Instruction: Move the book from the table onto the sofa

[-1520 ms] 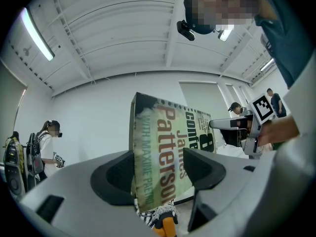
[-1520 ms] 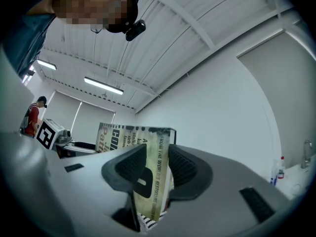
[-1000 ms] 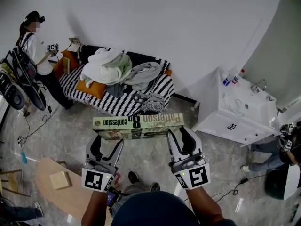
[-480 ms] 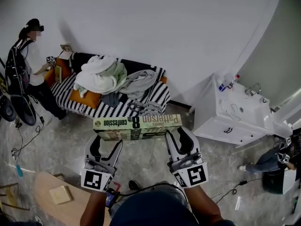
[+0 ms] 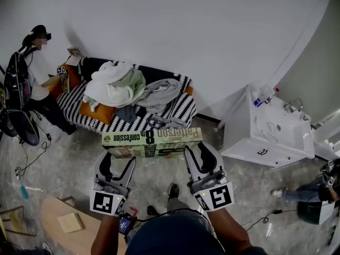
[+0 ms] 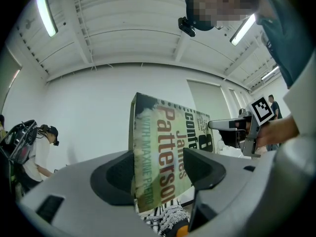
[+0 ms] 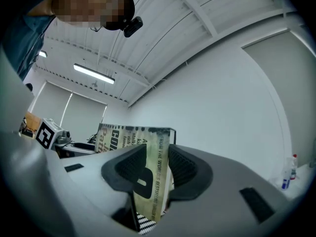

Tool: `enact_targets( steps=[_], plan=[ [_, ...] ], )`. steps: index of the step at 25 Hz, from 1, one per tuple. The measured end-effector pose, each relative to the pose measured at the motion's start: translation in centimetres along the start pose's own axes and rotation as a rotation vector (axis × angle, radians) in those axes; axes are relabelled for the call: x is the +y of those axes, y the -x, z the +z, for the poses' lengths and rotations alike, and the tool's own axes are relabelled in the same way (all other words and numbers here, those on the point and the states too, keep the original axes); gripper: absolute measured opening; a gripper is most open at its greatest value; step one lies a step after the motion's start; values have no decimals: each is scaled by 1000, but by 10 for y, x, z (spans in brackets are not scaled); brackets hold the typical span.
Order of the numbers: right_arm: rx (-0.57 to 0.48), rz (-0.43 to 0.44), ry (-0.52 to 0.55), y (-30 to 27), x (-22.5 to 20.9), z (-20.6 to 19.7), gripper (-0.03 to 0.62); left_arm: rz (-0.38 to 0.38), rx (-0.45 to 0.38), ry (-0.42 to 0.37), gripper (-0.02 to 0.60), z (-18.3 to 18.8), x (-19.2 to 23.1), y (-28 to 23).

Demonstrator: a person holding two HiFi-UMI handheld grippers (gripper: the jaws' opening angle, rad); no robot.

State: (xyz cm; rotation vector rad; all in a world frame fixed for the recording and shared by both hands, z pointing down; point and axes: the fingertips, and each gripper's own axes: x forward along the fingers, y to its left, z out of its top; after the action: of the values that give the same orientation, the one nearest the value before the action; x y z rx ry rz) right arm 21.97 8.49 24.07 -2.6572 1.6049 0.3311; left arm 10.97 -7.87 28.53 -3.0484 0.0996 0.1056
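Currently the book hangs above the floor, short of the sofa. The jaws of the left gripper and right gripper are clamped on its two ends. Risk: clothes crowd the seat, so a book set on that heap could slide off.

Striped sofa bears heaped clothes, orange cushion; wooden table bears small tan square.

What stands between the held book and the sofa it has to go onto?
Nothing visible: bare floor lies between the book and the sofa. The seat, though, is largely covered by heaped clothes and an orange cushion; striped fabric shows free along its front edge.
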Motion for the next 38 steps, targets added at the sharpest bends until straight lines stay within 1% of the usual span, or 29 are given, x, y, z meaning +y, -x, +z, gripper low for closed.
enact_targets(
  steps=[3,8,10,13,18,23,27,29,38],
  plan=[
    [0,16,-10,-19,-19,-8,150,15,11,-3,290,-3,5,-22],
    [12,46,-43,-64,-74,-22,150,46,42,0,290,-5,11,-86],
    [14,58,-47,-76,-89,-27,150,57,45,-2,290,-7,11,-102],
    [-8,84,-44,-83,-92,-32,150,83,46,-7,290,-13,12,-106],
    [-28,120,-36,-93,-99,-41,149,123,13,-33,290,-16,17,-115],
    [-29,119,-40,-108,-106,-53,149,118,15,-33,290,-27,24,-129],
    [-1,97,-49,-140,-118,-58,149,95,35,-19,290,-27,47,-158],
    [11,83,-47,-151,-120,-60,149,76,32,-11,290,-27,57,-169],
    [29,22,-14,-202,-107,-71,149,17,42,16,290,-42,115,-195]
  ],
)
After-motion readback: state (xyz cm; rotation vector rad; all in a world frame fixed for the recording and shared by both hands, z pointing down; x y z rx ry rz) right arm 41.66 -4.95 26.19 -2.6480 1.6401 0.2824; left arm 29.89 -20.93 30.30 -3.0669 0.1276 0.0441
